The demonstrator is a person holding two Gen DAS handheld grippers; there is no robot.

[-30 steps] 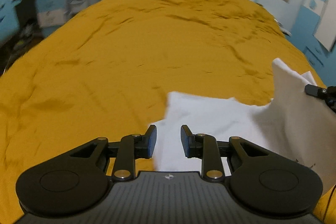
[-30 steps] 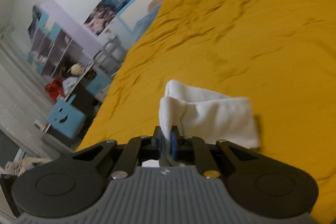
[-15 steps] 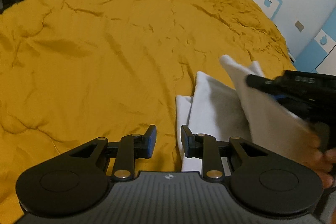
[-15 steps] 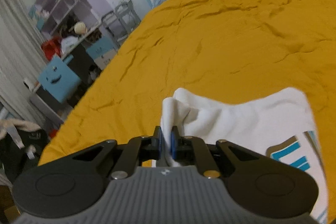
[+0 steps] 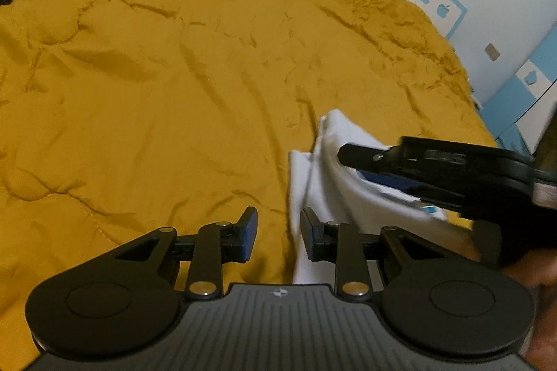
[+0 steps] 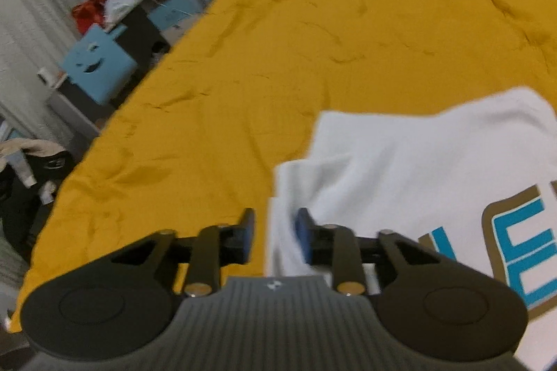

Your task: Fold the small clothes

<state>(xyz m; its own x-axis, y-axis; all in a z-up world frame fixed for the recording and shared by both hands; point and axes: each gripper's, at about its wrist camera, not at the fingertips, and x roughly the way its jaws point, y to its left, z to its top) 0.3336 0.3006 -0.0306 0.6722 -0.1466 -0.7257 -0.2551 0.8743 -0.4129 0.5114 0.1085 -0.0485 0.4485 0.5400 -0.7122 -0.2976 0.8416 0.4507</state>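
Item: white shirt (image 6: 410, 162) with a blue and tan print, lying partly folded on the yellow bedspread (image 5: 174, 99), toward the near right part of the bed. Right gripper (image 6: 273, 233): fingers apart, holding nothing, a folded edge of the shirt lying between and just ahead of them. Left gripper (image 5: 278, 231): fingers apart, empty, hovering by the shirt's left edge. Step in hand, as judged: laying one fold over and setting up the next. Handling advice: draw the right gripper clear without dragging the layer, pinch both layers at the edge, keep the fold line straight, smooth flat before folding again.
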